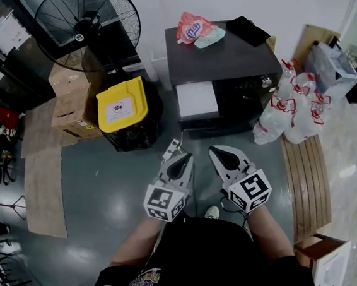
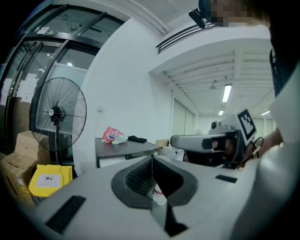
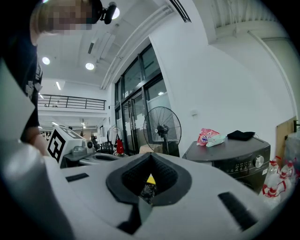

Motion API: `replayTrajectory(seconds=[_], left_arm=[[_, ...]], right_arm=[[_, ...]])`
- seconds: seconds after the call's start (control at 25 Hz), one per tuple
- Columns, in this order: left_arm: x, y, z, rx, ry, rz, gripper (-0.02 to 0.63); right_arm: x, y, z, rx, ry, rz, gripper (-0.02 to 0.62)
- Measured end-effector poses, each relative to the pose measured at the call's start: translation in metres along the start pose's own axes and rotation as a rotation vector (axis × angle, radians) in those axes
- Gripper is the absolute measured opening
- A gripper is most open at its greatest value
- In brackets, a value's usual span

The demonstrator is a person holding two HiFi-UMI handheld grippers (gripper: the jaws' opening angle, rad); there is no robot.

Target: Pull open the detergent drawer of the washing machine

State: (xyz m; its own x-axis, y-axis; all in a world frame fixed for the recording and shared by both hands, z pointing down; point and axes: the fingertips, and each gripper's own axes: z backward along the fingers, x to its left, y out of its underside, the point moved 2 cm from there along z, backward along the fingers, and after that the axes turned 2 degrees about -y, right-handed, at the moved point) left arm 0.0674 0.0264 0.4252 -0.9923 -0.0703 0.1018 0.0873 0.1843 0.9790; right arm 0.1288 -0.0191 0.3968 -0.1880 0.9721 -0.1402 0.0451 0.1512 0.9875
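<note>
The dark grey washing machine [image 1: 226, 55] stands against the far wall, with a white drawer front [image 1: 197, 100] at the left of its face and a dark control panel [image 1: 244, 92] to the right. Both grippers hang side by side in front of the person, well short of the machine. My left gripper [image 1: 186, 159] is shut and empty, its jaws meeting in the left gripper view [image 2: 151, 159]. My right gripper [image 1: 218, 153] is also shut with nothing in it [image 3: 150, 157]. The machine [image 3: 234, 152] shows at the right in the right gripper view.
A pink packet [image 1: 194, 28] and a black cloth [image 1: 247, 29] lie on the machine's top. Left of it stand a yellow-lidded bin [image 1: 122, 105], cardboard boxes [image 1: 69, 96] and a black fan [image 1: 86, 25]. Bags of bottles [image 1: 290, 106] and a wooden bench [image 1: 308, 178] are at the right.
</note>
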Motion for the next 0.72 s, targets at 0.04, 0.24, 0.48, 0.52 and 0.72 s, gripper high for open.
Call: replayTrajectory(seconds=[0.04,0.24,0.48,0.52,0.72], left_arm=[[0.0,0.0002,0.0005,-0.002,0.0,0.001,0.008],[0.0018,-0.0006,0.0016,-0.004,-0.001,0.006,0.008],[0.0038,-0.0011,0.0021,-0.007,-0.003,0.007,0.008],[0.0036,-0.0014,0.0021,-0.007,-0.004,0.008,0.008],[0.0026,-0.002,0.003,-0.008,-0.005,0.008,0.008]], right_arm=[[0.0006,0.0003,-0.0001,0.002,0.0,0.0,0.003],[0.0027,-0.0019,-0.0027,0.009,-0.007,0.004,0.003],[0.0038,0.0008,-0.005,0.012,-0.009,0.001,0.004],[0.0041,0.0004,-0.005,0.013,-0.01,0.002,0.003],[0.0044,0.0016,-0.004,0.013,-0.009,0.0,0.003]])
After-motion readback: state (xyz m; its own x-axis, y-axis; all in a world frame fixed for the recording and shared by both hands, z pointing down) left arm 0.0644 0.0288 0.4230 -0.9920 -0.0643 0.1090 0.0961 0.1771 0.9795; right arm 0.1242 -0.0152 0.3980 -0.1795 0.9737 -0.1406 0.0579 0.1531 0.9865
